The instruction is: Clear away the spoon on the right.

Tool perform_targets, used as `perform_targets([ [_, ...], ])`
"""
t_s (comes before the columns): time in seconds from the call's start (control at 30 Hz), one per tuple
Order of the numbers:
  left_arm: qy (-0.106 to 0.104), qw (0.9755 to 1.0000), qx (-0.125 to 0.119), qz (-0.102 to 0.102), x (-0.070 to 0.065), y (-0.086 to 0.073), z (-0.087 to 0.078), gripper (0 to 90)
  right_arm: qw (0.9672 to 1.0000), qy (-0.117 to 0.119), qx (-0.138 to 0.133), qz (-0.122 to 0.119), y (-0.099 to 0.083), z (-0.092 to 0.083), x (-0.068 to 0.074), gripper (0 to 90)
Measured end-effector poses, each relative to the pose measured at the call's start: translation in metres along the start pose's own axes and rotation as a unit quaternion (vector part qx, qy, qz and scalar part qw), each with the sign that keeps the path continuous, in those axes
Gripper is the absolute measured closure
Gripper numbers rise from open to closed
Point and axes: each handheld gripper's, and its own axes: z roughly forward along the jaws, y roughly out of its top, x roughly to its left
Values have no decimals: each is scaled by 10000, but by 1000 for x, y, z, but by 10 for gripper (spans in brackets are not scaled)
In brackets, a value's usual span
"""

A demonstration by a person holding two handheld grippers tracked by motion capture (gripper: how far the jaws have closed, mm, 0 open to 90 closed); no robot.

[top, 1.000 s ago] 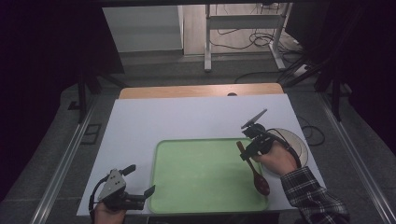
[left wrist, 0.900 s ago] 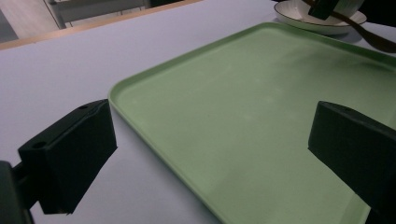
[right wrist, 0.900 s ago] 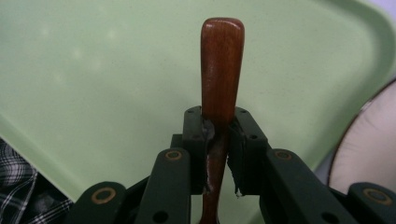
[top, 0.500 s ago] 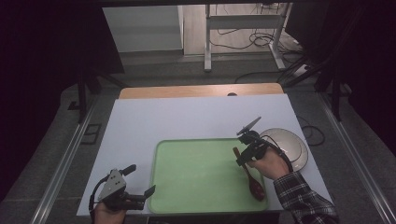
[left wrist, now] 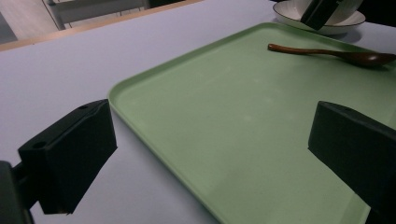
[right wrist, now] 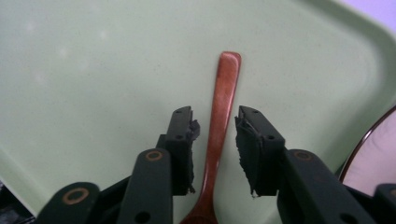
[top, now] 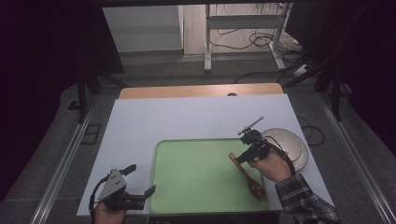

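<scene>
A brown wooden spoon lies on the green tray, its handle pointing to the far side. My right gripper hovers low over that handle. In the right gripper view the gripper is open, and its pads stand on either side of the spoon with a small gap on each side. My left gripper rests at the tray's near left corner. It is wide open with nothing between its jaws, and it faces across the tray toward the spoon.
A white bowl with a dark rim sits on the white tabletop just right of the tray, close behind my right hand. It shows as bowl and bowl. A wooden strip runs along the table's far edge.
My right gripper has moved left and down over the spoon's handle, uncovering the bowl. The spoon and my left gripper have stayed put.
</scene>
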Motion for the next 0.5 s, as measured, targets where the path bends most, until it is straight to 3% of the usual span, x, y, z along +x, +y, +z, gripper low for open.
perform_targets([
  [0.17,3,10000,-5,0,0,0,0,8,9991,-120,-318,-245,-4,-1,6,759],
  [0.27,3,10000,-6,4,0,0,0,9,9968,-230,-634,-433,-9,-2,10,840],
  [0.5,4,10000,-7,4,0,0,0,9,9936,-293,-950,-535,-18,7,14,900],
])
